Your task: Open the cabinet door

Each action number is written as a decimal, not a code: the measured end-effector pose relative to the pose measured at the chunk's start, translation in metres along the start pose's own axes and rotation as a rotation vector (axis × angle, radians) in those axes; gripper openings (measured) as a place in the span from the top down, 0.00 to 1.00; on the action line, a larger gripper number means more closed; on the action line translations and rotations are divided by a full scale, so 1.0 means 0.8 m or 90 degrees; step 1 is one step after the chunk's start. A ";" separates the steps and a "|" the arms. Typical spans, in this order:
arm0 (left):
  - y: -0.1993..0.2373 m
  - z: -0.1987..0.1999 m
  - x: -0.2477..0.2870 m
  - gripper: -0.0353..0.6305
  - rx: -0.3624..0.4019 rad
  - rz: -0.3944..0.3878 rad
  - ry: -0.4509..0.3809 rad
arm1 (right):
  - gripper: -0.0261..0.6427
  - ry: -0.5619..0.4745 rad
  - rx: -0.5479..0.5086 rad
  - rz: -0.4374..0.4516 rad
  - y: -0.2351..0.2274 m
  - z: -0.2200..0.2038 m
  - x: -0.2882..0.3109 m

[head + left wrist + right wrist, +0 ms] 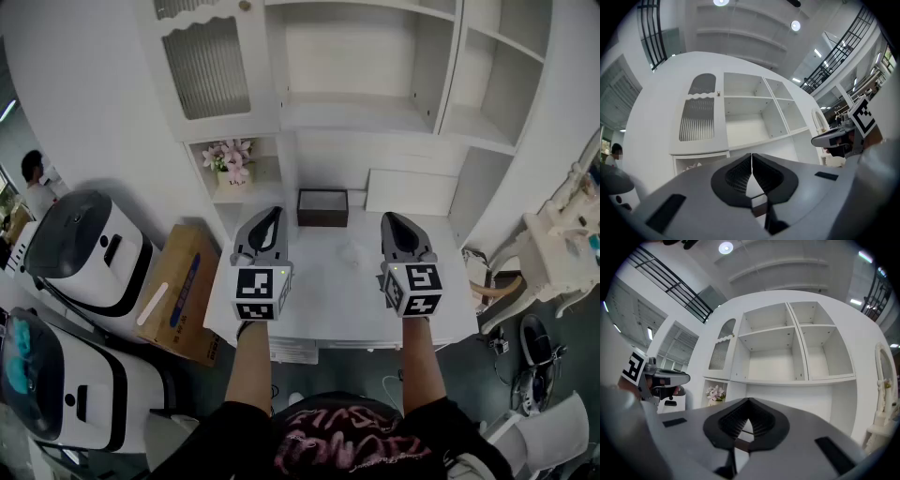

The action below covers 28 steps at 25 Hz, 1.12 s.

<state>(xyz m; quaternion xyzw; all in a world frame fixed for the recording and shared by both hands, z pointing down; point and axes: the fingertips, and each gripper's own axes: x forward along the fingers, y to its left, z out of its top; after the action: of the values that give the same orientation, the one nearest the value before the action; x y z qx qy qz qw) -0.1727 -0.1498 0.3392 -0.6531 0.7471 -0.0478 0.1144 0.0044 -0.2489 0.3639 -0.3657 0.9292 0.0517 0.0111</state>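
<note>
The white cabinet door [208,67] with a ribbed glass panel and a small round knob [245,6] stands closed at the upper left of the wall unit; it also shows in the left gripper view as door [699,115] and in the right gripper view as door [720,352]. My left gripper [273,212] hovers over the white tabletop [347,281], jaws shut with nothing between them, well short of the door. My right gripper [391,217] hangs level beside it, also shut and empty. In their own views the left gripper [751,154] and right gripper [748,401] point at the cabinet.
Open shelves [361,66] fill the unit right of the door. A flower pot [231,161] sits in a niche below the door, a dark box [322,207] at the table's back. White machines [89,248] and a cardboard box [180,291] stand left; a white chair [562,248] right.
</note>
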 end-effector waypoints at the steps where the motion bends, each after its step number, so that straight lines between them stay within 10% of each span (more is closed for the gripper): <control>1: 0.001 0.000 0.001 0.91 -0.004 -0.001 -0.002 | 0.94 0.002 -0.005 0.000 0.002 -0.001 0.000; 28: 0.065 -0.040 0.010 0.92 -0.054 0.001 0.005 | 0.94 -0.002 -0.016 0.007 0.042 -0.009 0.036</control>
<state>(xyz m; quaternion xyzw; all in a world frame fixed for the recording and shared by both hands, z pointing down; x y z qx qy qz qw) -0.2315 -0.1527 0.3580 -0.6567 0.7493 -0.0187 0.0838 -0.0396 -0.2448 0.3721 -0.3607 0.9305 0.0637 0.0076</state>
